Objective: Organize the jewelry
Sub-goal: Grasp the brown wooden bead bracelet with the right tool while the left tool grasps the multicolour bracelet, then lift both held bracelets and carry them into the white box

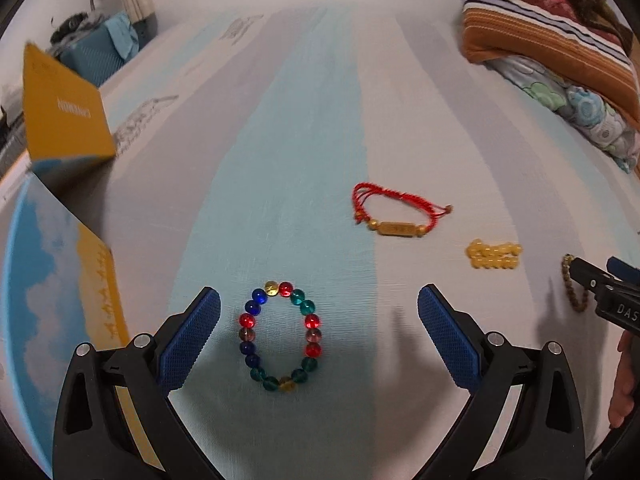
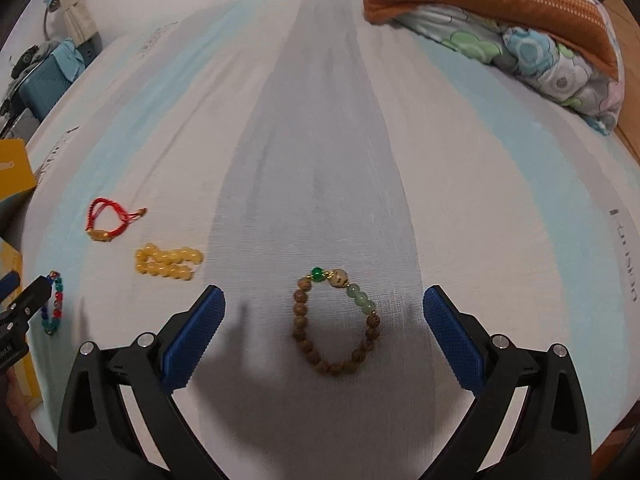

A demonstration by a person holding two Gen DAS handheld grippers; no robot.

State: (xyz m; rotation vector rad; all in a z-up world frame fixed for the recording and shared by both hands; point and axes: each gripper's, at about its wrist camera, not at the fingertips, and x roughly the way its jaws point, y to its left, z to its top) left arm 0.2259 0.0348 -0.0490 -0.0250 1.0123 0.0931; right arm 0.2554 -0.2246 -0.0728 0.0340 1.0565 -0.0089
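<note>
My left gripper (image 1: 319, 332) is spread wide, blue pads apart, nothing between them touching either pad. The multicoloured glass-bead bracelet (image 1: 281, 336) lies flat on the striped bedsheet (image 1: 304, 128) as an open oval, between the two fingers and clear of both. Beads: red, blue, teal, amber, one or two smoky pink.

My right gripper (image 2: 324, 334) is likewise spread wide, holding nothing. The wooden-bead bracelet (image 2: 336, 322) lies flat between its fingers, touching neither; it carries a bright green bead, a pale carved bead and three light jade-green beads along its far right arc.

Other jewelry on the sheet, from the left wrist view: a red cord bracelet (image 1: 394, 210) with a gold bar charm, ahead and to the right of the glass beads; a yellow bead bracelet (image 1: 494, 255) folded into a double row, further right, near my right gripper. The four pieces are all apart from one another.

To my left, an open box (image 1: 64, 108) with a yellow lid and blue cloud-printed sides stands at the bed's edge. Far right corner: a folded orange striped blanket (image 1: 552, 36) on top of a floral quilt (image 1: 580, 108). The sheet is slightly motion-blurred in both views.
</note>
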